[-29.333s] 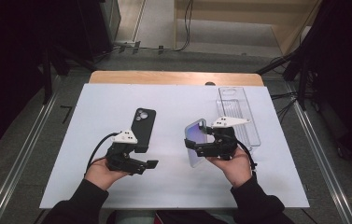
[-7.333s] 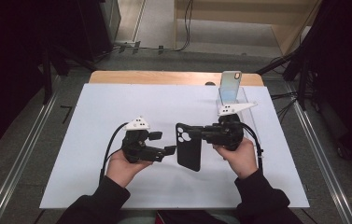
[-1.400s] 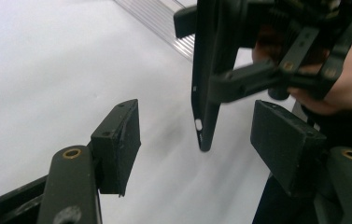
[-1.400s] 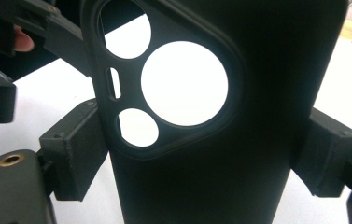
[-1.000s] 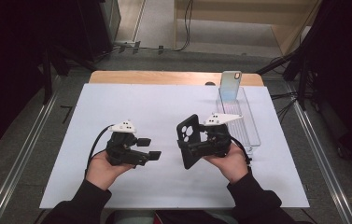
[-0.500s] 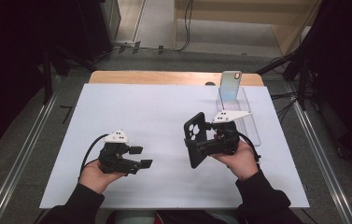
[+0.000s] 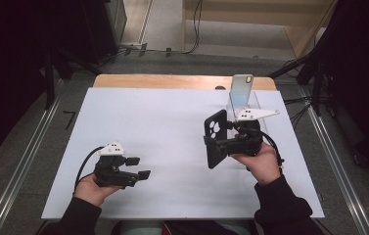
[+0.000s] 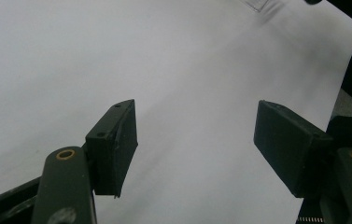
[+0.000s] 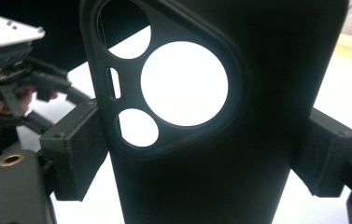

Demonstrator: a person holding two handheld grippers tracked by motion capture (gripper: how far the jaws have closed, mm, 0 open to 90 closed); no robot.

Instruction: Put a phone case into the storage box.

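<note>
A black phone case (image 7: 216,138) is held upright, slightly tilted, right of centre in the high view, above the white table sheet (image 7: 172,127). It is clamped across its width by the right gripper (image 7: 222,143), whose jaws are pressed against its two long edges. In the right gripper view the case (image 9: 239,140) takes up most of the frame; its camera cut-out, with one large round hole and smaller ones, is seen at the upper left, and a pad is seen flat against each side. The lower end of the case is cut off by the bottom of that frame.

The left gripper (image 7: 139,168) is held low at the lower left of the high view, well apart from the case. Its jaws are parted to a moderate width and nothing is held between them; in the left gripper view (image 8: 194,140) only bare white sheet is seen in the gap.

A phone (image 7: 241,89) is stood upright in a clear stand (image 7: 258,103) at the upper right of the high view, just behind the right gripper. The stand's lower part is hidden by the gripper's grey plate. A wooden edge (image 7: 172,81) is seen beyond the sheet. The surroundings are dark and hard to make out.
</note>
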